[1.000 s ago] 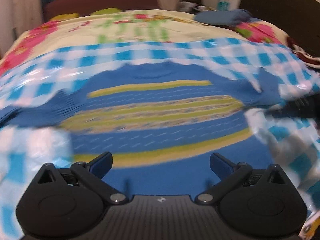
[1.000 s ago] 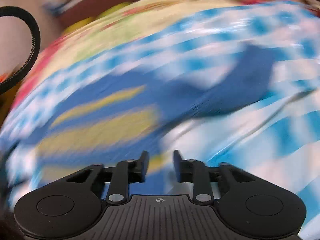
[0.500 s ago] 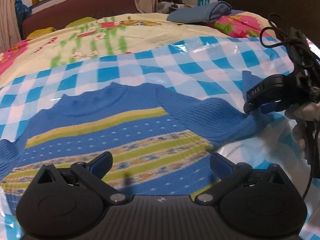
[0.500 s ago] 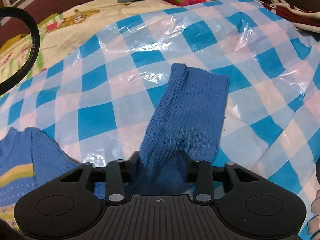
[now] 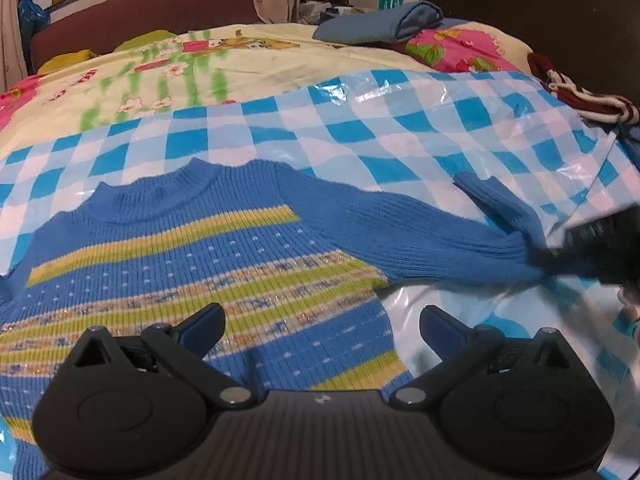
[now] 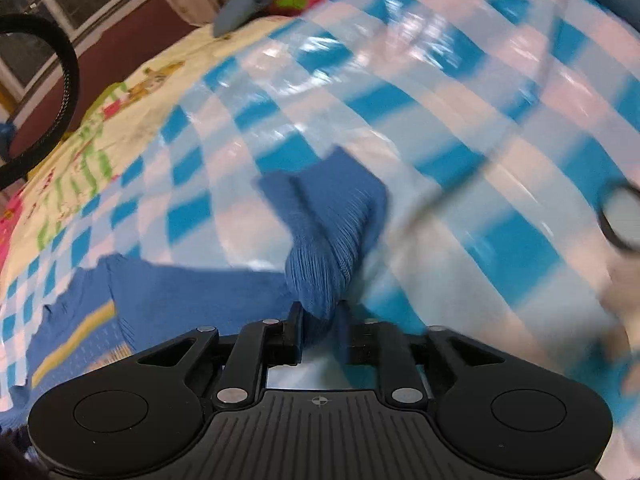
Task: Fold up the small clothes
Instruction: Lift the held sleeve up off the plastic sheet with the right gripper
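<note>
A blue knitted sweater (image 5: 192,248) with yellow-green stripes lies flat, neck away from me, on a blue-and-white checked plastic sheet (image 5: 400,128). My left gripper (image 5: 322,324) hovers open over the sweater's lower right body with nothing between its fingers. The right sleeve (image 5: 420,232) stretches out to the right, its cuff bent back. In the right wrist view the sleeve (image 6: 328,224) is bunched between the jaws of my right gripper (image 6: 320,320), which are closing and pinch the knit. That gripper (image 5: 592,248) shows as a dark blur at the sleeve's end in the left wrist view.
The sheet covers a floral bedspread (image 5: 200,68). A folded blue cloth (image 5: 380,24) lies at the far side and a dark red striped garment (image 5: 588,100) at the right edge. A black cable loop (image 6: 66,92) hangs at the left of the right wrist view.
My right gripper has narrowed onto the sleeve, now bunched and folded over between its jaws, and its view has rolled and blurred. The left gripper slid across the sweater, then stayed open.
</note>
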Available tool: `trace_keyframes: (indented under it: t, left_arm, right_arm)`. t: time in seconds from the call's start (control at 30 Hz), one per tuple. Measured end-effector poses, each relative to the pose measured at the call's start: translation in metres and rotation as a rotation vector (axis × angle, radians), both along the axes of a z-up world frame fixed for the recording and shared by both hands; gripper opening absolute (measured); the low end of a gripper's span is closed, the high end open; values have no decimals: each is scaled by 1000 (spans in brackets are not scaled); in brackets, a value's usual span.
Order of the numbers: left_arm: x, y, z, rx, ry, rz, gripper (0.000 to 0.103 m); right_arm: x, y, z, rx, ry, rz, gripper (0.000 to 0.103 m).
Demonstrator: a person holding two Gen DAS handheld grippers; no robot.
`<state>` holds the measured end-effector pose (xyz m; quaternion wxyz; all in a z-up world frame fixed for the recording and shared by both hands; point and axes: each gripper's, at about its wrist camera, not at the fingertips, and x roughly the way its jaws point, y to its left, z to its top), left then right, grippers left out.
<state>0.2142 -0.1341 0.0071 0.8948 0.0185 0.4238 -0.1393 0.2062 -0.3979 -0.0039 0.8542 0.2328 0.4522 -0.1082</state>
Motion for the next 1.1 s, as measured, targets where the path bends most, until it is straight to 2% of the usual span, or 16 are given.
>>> trace_keyframes:
  t: [0.07, 0.17, 0.3, 0.43, 0.53, 0.57, 0.67, 0.7, 0.73, 0.8, 0.87, 0.97, 1.03, 1.1]
  left_arm:
    - [-1, -2, -3, 3, 10, -7, 103]
    - [-2, -3, -3, 2, 9, -13, 103]
    - [3, -4, -3, 2, 4, -16, 103]
    - [6, -3, -3, 1, 0, -7, 103]
    - [7, -1, -4, -10, 7, 0, 103]
    - [7, 0, -4, -10, 11, 1, 103]
    - [7, 0, -6, -3, 19, -2, 103]
    - [6, 0, -6, -1, 19, -2, 103]
    - [6, 1, -6, 0, 18, -3, 103]
    - [6, 1, -5, 2, 15, -4, 103]
    - [8, 1, -4, 1, 13, 0, 103]
    - [9, 1, 1, -28, 1, 17, 103]
    - [9, 0, 5, -53, -12, 23, 103]
    - [8, -5, 9, -76, -32, 24, 103]
  right_arm:
    - [-6, -1, -4, -43, 12, -8, 21]
    - [0, 8, 2, -155, 5, 14, 28]
    - [15, 40, 15, -413, -36, 113, 35]
    - [38, 64, 14, -612, -43, 230, 36]
    - [66, 68, 1, -659, 18, 295, 37]
    - [73, 67, -4, -646, 36, 301, 37]
    - [99, 58, -22, -624, 95, 286, 29]
    - [105, 53, -24, -614, 96, 276, 13]
    - [108, 46, -23, -583, 97, 261, 6]
    - [110, 30, -11, -469, 65, 222, 5]
    - [103, 16, 9, -358, -18, 185, 5]
    - [80, -6, 52, -161, -228, 97, 5]
    - [54, -28, 75, -11, -404, 25, 5]
    - [32, -43, 84, 49, -514, -41, 5]
